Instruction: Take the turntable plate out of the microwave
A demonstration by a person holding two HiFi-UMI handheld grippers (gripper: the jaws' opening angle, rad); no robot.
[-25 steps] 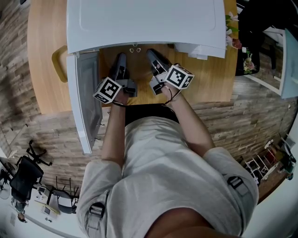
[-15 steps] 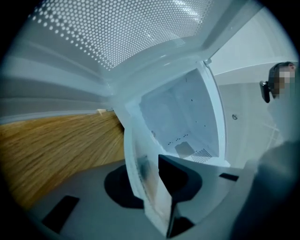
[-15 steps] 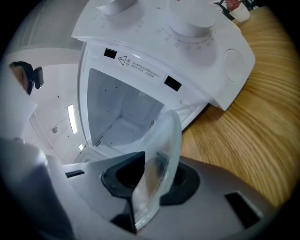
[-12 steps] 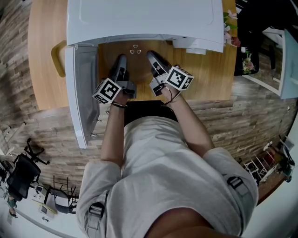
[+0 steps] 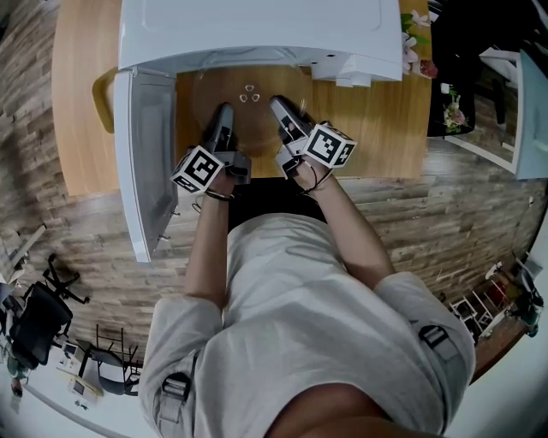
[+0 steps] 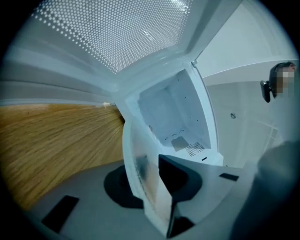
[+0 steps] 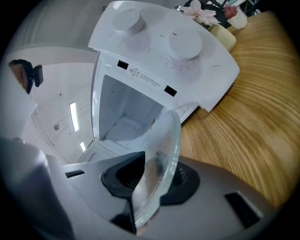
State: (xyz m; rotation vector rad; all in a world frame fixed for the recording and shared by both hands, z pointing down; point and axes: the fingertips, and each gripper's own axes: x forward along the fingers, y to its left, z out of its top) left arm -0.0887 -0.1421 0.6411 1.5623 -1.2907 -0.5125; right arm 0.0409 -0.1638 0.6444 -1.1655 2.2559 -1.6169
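Observation:
The clear glass turntable plate (image 5: 248, 96) hangs level just in front of the white microwave (image 5: 257, 34), most of it outside the cavity. My left gripper (image 5: 224, 113) is shut on its near left rim and my right gripper (image 5: 279, 106) on its near right rim. In the left gripper view the plate's edge (image 6: 143, 180) stands clamped in the left gripper (image 6: 157, 187), with the empty cavity (image 6: 176, 115) beyond. In the right gripper view the plate (image 7: 161, 154) sits pinched in the right gripper (image 7: 150, 185), below the control panel (image 7: 164, 47) with two knobs.
The microwave door (image 5: 144, 162) swings open to the left, its perforated window (image 6: 117, 33) close above my left gripper. The wooden table (image 5: 377, 128) carries a tan handled object (image 5: 103, 98) at the left and a vase of flowers (image 7: 208, 14) behind the microwave.
Both grippers have drawn the plate back out of the cavity toward the person. More of the glass disc now shows in front of the microwave's opening.

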